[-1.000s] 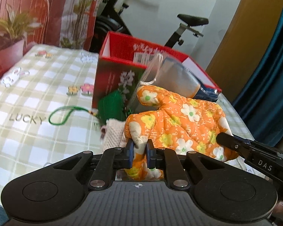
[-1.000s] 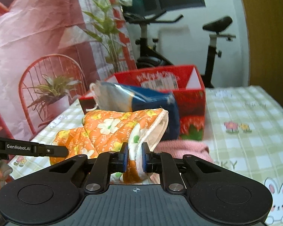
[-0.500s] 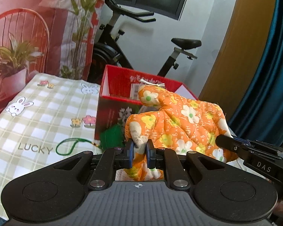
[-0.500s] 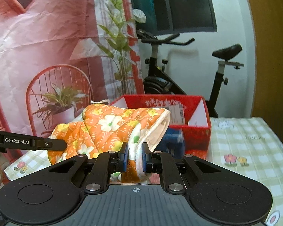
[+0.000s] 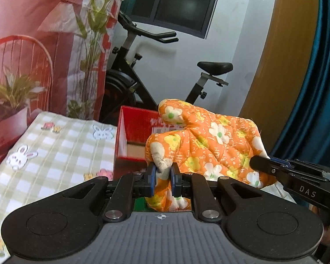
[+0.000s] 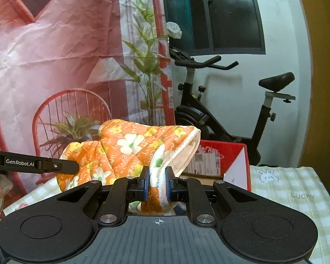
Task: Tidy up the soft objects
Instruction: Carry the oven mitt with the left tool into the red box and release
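Note:
An orange quilted oven mitt with a flower print [image 5: 211, 143] hangs in the air between both grippers. My left gripper [image 5: 162, 176] is shut on its thumb end. My right gripper [image 6: 156, 181] is shut on its white-lined cuff end; the mitt also shows in the right wrist view [image 6: 129, 145]. An open red cardboard box [image 5: 133, 132] stands on the table just behind and below the mitt, and shows in the right wrist view [image 6: 228, 154] too. The mitt hides part of the box's inside.
The table has a green-checked cloth [image 5: 55, 154] with bunny and flower prints. An exercise bike [image 5: 143, 74] stands behind the table by the white wall. A printed pink backdrop [image 6: 55, 66] hangs at the left. A blue curtain [image 5: 314, 88] is at the right.
Both grippers have lifted the mitt well above the table toward the red box. The blue-grey packet, pink knit and green cord seen below it earlier have dropped out of sight.

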`<move>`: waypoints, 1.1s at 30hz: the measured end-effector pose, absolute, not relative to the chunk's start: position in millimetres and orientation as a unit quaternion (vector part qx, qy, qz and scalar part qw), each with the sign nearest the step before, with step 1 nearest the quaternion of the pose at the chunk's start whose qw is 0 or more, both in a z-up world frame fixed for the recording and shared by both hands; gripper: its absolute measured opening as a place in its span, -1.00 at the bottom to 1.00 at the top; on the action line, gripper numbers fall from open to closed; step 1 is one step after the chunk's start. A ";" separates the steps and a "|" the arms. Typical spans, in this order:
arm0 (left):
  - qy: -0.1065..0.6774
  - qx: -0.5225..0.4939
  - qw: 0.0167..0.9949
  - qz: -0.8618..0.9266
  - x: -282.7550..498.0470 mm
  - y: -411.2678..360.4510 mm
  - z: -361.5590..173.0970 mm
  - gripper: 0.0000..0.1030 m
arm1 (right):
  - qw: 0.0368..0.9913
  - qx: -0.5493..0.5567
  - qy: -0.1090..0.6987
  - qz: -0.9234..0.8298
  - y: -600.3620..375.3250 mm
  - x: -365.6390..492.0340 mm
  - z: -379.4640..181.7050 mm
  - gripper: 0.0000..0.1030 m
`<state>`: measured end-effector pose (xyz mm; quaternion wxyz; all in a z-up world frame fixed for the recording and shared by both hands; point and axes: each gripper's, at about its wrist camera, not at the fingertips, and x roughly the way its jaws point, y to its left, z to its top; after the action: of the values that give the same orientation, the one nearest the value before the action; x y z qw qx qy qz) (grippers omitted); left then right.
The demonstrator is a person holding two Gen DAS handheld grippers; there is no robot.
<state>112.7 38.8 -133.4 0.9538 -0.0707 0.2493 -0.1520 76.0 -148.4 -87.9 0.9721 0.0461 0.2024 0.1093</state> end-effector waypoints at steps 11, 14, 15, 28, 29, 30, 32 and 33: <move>0.257 -0.067 0.950 -0.163 186.1 21.2 -115.4 -0.72 | 0.970 0.063 0.211 0.105 -181.5 156.0 -82.6 -0.74; 0.274 -0.070 0.945 -0.165 210.3 16.9 -118.0 -0.72 | 0.968 0.069 0.219 0.100 -190.9 177.1 -86.7 -0.74; 0.280 -0.071 0.943 -0.167 219.2 15.6 -118.8 -0.72 | 0.967 0.072 0.224 0.098 -193.6 184.6 -88.5 -0.74; 0.379 -0.063 0.903 -0.191 291.0 3.7 -153.7 -0.69 | 0.936 0.115 0.325 0.073 -209.7 258.4 -136.6 -0.73; 0.386 -0.062 0.900 -0.192 292.2 3.9 -157.0 -0.69 | 0.934 0.114 0.331 0.073 -208.5 260.8 -139.9 -0.73; 0.393 -0.061 0.897 -0.193 295.3 4.3 -160.4 -0.69 | 0.930 0.113 0.341 0.073 -208.0 264.7 -144.1 -0.73; 0.405 -0.060 0.891 -0.196 301.9 5.2 -166.2 -0.69 | 0.925 0.109 0.356 0.071 -206.8 270.6 -151.2 -0.73; 0.411 -0.058 0.888 -0.197 304.9 4.8 -168.9 -0.69 | 0.922 0.106 0.365 0.070 -205.8 274.1 -155.1 -0.73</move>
<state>304.9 4.8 -168.9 0.8883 -0.0579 0.4107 -0.1972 274.1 -205.8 -155.1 0.9224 0.1059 0.3649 0.0699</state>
